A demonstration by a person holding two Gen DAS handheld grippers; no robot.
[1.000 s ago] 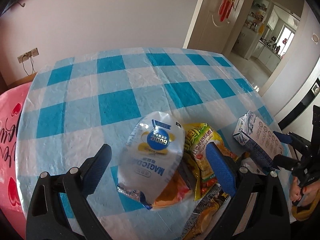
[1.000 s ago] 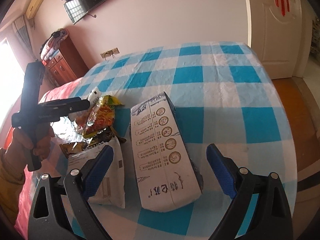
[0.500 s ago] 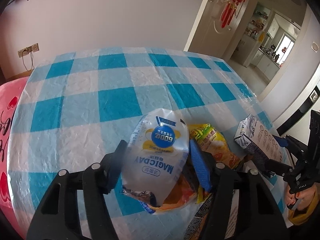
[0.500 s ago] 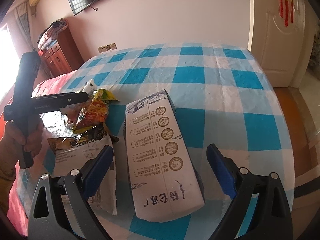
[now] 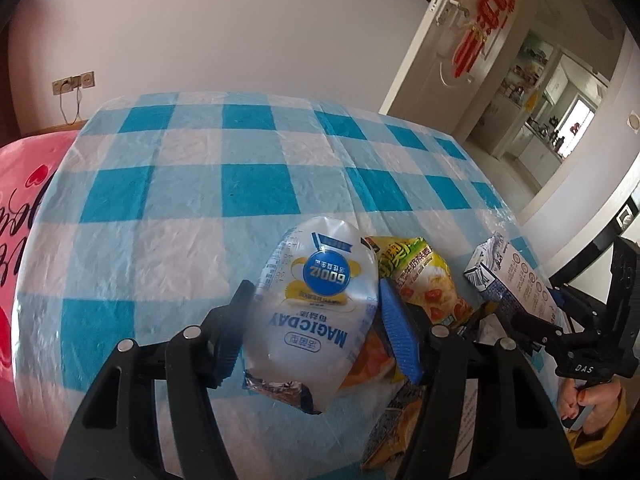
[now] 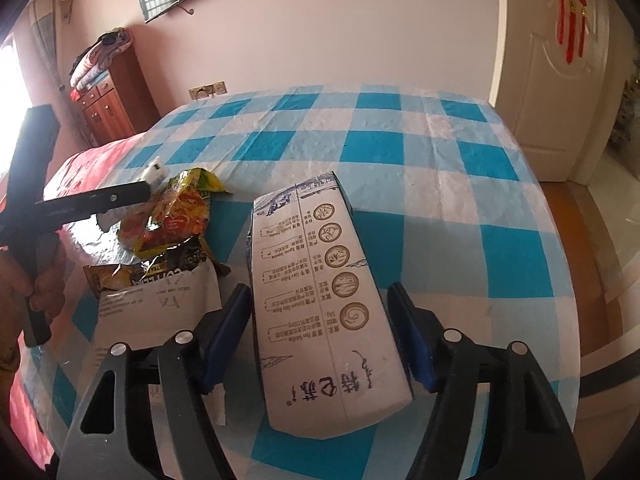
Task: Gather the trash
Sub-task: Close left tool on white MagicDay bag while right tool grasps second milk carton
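The left gripper (image 5: 316, 336) is clamped on a white puffy packet (image 5: 316, 308), one blue pad pressed against each side of it; the packet bears a blue round badge, yellow print and the word MAGICDAY upside down, and its crimped lower end hangs near the camera. The right gripper (image 6: 320, 336) straddles a white milk carton (image 6: 324, 296) lying flat on its side, printed with a column of round gold emblems and dark script; its jaws are closing, the left pad at the carton's edge and a narrow gap showing at the right pad. Between the two lies a heap of crumpled wrappers (image 6: 172, 216) in yellow, red and green, with a dark torn coffee sachet (image 6: 160, 268) and a white paper bag (image 6: 160, 312) nearer. All rests near the front edge of a blue-and-white checked tablecloth (image 6: 400, 148), whose far part is bare.
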